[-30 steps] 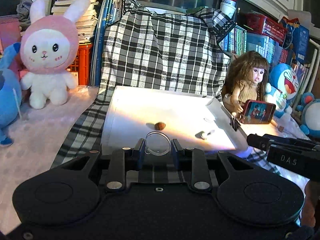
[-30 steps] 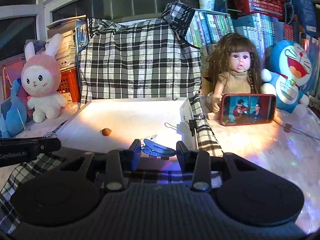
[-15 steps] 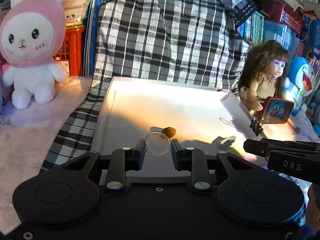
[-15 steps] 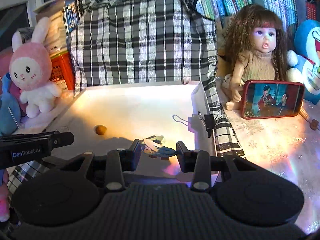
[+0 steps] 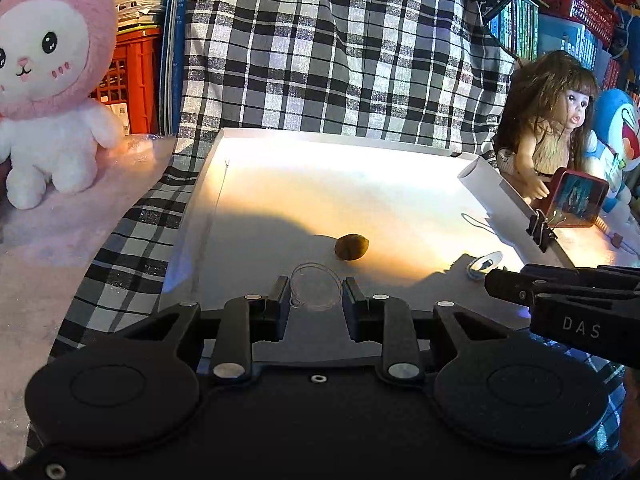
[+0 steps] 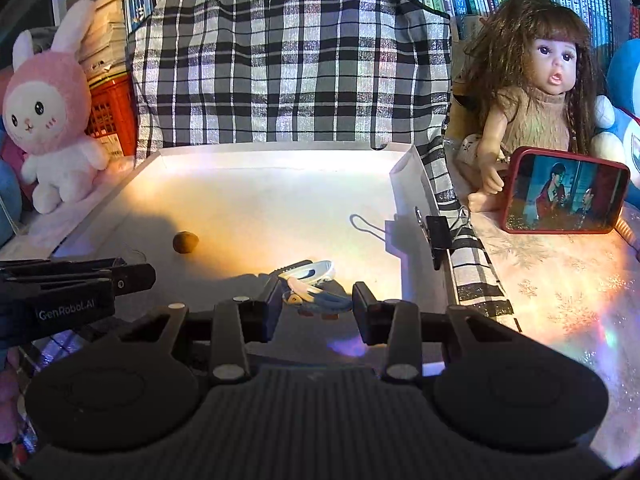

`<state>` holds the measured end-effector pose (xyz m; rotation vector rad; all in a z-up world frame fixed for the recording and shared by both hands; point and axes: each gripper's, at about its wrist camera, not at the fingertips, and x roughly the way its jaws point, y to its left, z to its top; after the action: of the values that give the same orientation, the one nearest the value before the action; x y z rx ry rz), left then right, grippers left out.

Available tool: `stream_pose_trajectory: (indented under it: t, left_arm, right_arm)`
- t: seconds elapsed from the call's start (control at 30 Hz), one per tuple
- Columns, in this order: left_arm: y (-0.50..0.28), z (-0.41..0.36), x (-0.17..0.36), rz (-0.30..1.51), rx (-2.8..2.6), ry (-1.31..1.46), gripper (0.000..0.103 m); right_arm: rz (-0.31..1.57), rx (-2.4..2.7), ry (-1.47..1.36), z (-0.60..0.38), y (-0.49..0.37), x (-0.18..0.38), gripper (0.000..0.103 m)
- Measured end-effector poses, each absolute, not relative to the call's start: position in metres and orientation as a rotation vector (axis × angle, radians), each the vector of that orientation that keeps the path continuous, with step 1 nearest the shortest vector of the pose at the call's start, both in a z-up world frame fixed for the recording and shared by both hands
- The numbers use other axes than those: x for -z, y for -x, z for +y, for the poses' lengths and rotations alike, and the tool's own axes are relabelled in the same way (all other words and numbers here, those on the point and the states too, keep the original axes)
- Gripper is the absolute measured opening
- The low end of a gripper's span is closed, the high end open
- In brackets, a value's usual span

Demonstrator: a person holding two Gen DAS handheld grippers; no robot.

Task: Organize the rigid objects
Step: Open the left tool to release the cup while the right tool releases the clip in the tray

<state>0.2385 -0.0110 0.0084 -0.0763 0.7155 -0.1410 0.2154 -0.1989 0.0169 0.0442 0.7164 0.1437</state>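
Two grippers have descended over the white tray (image 5: 400, 152): left gripper (image 5: 316, 294) narrowly pinching a clear disc (image 5: 316, 286), right gripper (image 6: 316, 300) clamping a blue hair clip (image 6: 320, 300). Brown nut (image 5: 351, 246) now at frame centre; release seems imminent.

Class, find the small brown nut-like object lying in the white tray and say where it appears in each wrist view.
Left wrist view: small brown object, centre, just beyond the left gripper.
Right wrist view: same object, left of centre.
Shared landmark: black binder clip on the tray's right wall.
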Motion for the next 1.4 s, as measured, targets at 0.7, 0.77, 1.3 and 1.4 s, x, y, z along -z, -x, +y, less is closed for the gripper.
stream_pose_trajectory:
  t: [0.7, 0.77, 1.3, 1.4]
  left_arm:
    - [-0.228, -0.010, -0.022, 0.663, 0.142, 0.072, 0.055]
    - [-0.221, -0.010, -0.029, 0.642, 0.149, 0.073, 0.062]
    - [-0.132, 0.004, -0.052, 0.560, 0.205, 0.099, 0.081]
    - [-0.114, 0.005, -0.052, 0.543, 0.210, 0.097, 0.082]
  right_arm:
    - [0.699, -0.151, -0.088, -0.206, -0.210, -0.020, 0.067]
    - [0.687, -0.157, -0.094, -0.207, -0.205, -0.024, 0.070]
    - [0.586, -0.223, -0.094, -0.214, -0.132, -0.049, 0.089]
    - [0.564, -0.234, -0.077, -0.213, -0.115, -0.052, 0.090]
